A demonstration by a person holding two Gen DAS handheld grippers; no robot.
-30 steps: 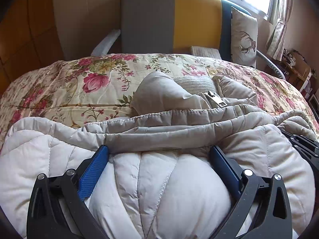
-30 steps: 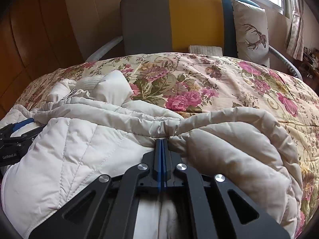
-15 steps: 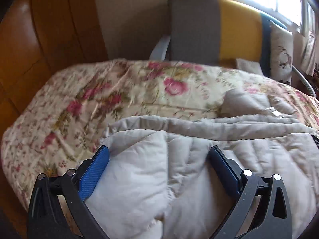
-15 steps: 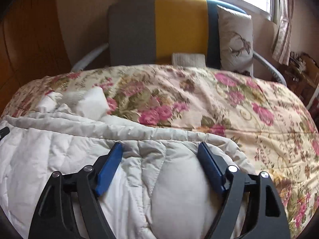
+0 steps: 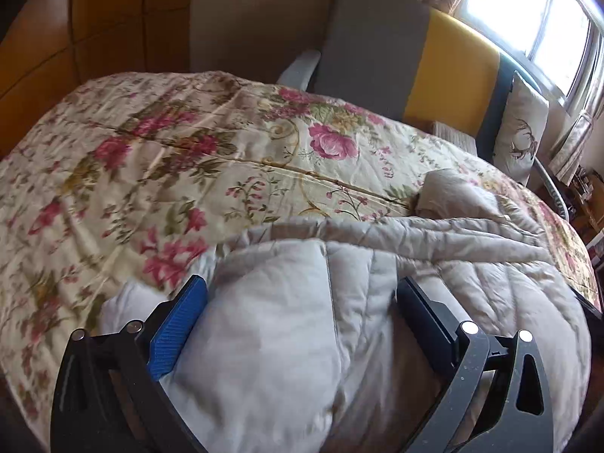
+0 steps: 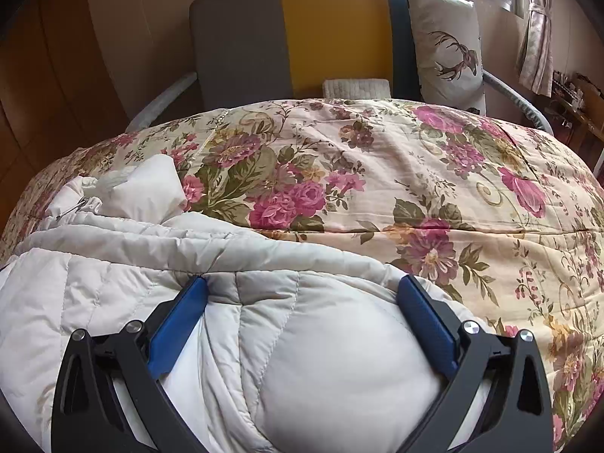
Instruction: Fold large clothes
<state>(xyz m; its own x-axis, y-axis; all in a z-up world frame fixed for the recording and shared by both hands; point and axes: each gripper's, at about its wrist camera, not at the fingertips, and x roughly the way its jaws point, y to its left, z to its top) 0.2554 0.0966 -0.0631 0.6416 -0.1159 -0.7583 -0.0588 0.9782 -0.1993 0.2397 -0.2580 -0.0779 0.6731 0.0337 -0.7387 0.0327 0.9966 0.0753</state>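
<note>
A pale grey-white quilted puffer jacket (image 5: 415, 256) lies folded in a long band across the near part of the bed, its collar end (image 6: 151, 188) bunched up behind. My left gripper (image 5: 302, 283) stands open over the jacket's left end, a padded bulge rising between its blue pads without being pinched. My right gripper (image 6: 302, 282) sits over the jacket (image 6: 113, 264) at its right end. Its jaws are opening wide, and a puffed panel lies loose between them, apart from the pads.
A floral bedspread (image 5: 188, 151) covers the bed (image 6: 415, 173) beyond the jacket. Behind stands a grey and yellow headboard (image 6: 332, 37) with a deer-print pillow (image 6: 445, 45). Wooden panelling (image 5: 94, 19) rises at the left and cluttered furniture (image 6: 577, 90) at the far right.
My right gripper, shut on a fold of the jacket a second ago, has let go and opened wide. My left gripper slid left along the jacket to its end, staying open.
</note>
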